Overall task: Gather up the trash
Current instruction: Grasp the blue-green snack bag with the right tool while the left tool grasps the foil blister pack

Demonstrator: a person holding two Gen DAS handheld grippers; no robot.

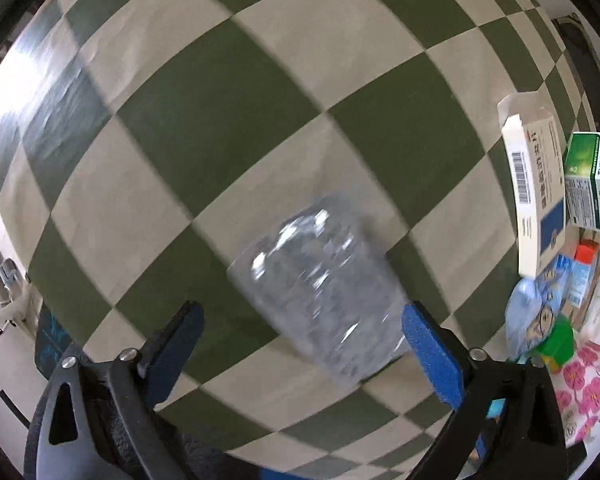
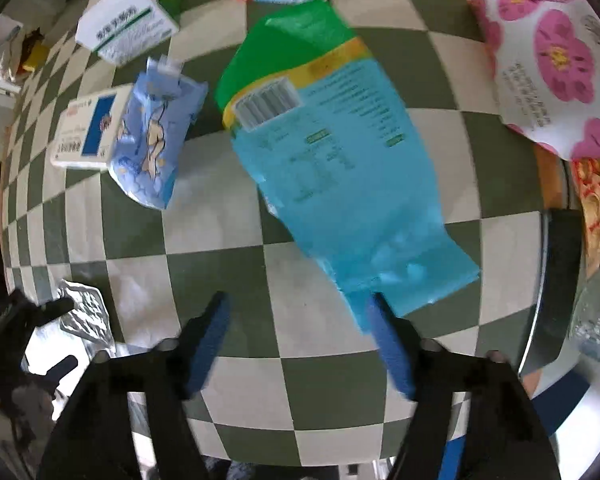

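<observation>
In the left wrist view a clear crushed plastic bottle [image 1: 324,284] lies blurred on the green and cream checkered tablecloth [image 1: 228,128]. My left gripper [image 1: 302,320] is open, with the bottle between its fingers and nearer the right pad [image 1: 428,348]. In the right wrist view a blue and green snack bag [image 2: 340,152] lies on the cloth. My right gripper [image 2: 300,320] is open, its right fingertip [image 2: 384,320] at the bag's near end. The left gripper also shows holding nothing beside a foil wrapper [image 2: 84,312].
Trash pile at right in the left wrist view: white box with barcode [image 1: 532,184], green medicine box [image 1: 588,180], light blue pouch [image 1: 536,304], pink flowered pack [image 1: 584,384]. The right wrist view shows the same pouch [image 2: 156,144], white boxes [image 2: 124,28], flowered pack [image 2: 556,56] and table edge [image 2: 540,320].
</observation>
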